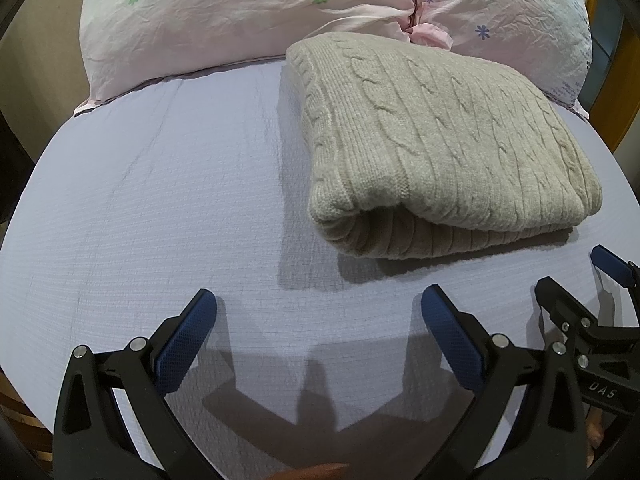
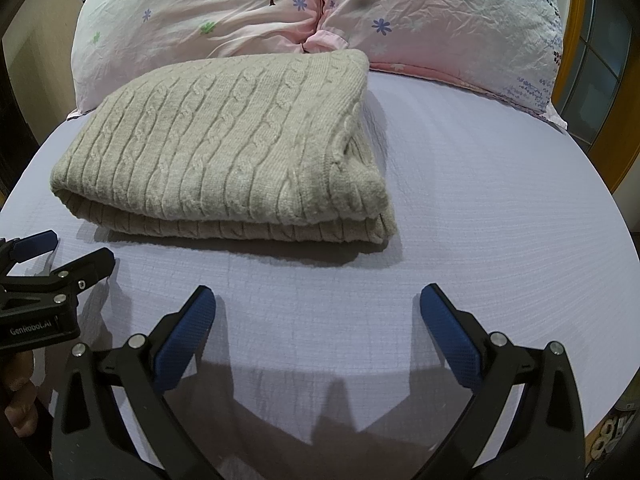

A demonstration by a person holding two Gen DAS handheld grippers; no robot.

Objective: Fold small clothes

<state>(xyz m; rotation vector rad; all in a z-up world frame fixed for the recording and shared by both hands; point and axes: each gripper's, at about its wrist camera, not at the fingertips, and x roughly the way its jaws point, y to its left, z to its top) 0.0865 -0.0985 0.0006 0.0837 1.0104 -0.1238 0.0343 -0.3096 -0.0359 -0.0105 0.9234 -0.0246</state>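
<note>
Both hand-held grippers, left (image 1: 318, 306) and right (image 2: 318, 306), hover wide open and empty before a folded knit sweater (image 2: 224, 148) on the bed (image 2: 480, 208), apparently finished.

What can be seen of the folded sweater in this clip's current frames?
The sweater is beige-grey cable knit, thick and woolly-looking, with ribbed edging at one end. It is folded into a rough rectangle of at least two layers, the rounded fold facing the cameras. It lies flat on the lavender bed sheet, its far edge at or against the floral pink pillows. Neither the left gripper nor the right gripper touches it; both are open, short of it.
</note>
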